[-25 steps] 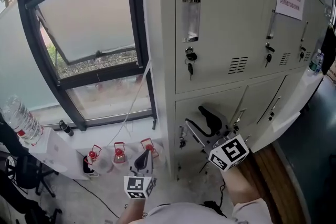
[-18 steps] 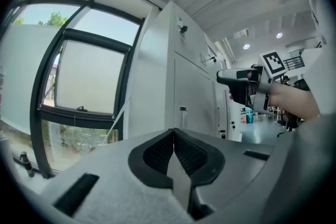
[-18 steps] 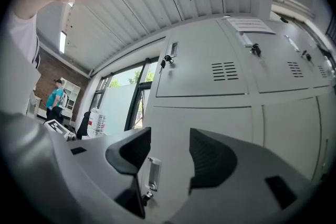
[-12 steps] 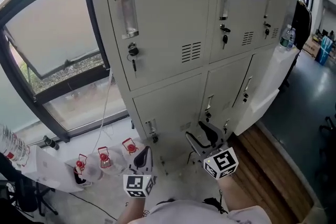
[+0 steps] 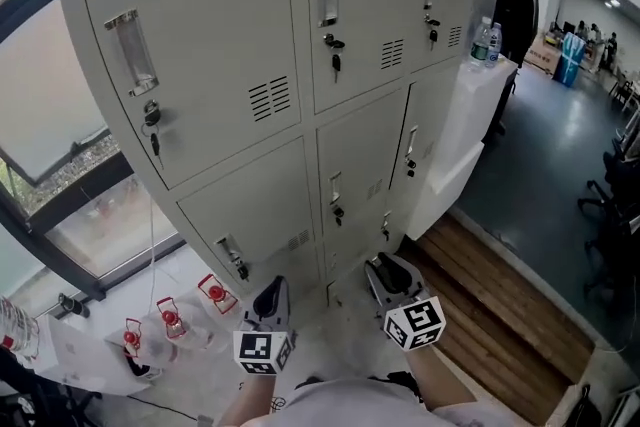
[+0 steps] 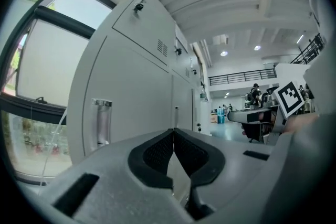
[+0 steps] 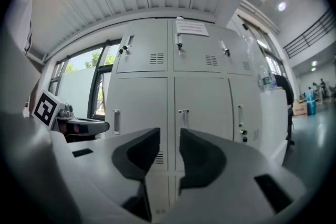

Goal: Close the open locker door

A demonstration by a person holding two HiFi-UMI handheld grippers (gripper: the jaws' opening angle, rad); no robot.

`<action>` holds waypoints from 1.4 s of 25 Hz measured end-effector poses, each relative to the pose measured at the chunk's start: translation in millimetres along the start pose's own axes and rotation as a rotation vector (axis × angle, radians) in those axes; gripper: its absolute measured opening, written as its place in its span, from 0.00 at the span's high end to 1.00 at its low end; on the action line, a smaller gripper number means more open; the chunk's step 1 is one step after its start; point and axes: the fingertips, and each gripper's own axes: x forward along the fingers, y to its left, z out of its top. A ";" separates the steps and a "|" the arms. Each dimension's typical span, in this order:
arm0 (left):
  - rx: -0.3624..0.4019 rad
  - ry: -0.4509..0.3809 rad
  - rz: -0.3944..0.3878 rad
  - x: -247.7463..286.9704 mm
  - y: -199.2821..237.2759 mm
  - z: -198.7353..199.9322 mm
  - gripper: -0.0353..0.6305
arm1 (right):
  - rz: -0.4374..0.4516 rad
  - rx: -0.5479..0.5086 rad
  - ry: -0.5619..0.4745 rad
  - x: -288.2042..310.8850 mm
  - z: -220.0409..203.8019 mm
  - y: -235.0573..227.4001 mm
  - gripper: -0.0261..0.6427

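Locker door (image 5: 452,150) isn't getting touched yet. Nearest me, the left gripper (image 5: 270,295) is hanging pinched together and empty, and the right gripper (image 5: 392,275) is closing on nothing, probably just being carried along. Far right, the door seems to be sticking out from the lockers (image 5: 250,45).

I hold both tongs low and near my body, pointing away from me. The left tongs (image 5: 270,297) sit at the left, jaws pressed together at the tips with nothing between them. The right tongs (image 5: 388,275) sit at the right, a little farther out. Their jaws stand a narrow gap apart, are closing, and have nothing between them. My left forearm (image 5: 243,402) and right forearm (image 5: 442,377) are bare.
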 end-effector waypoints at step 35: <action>-0.002 0.034 -0.096 19.1 -74.0 -9.6 0.93 | -0.222 0.106 0.039 -68.9 -37.1 -50.5 0.94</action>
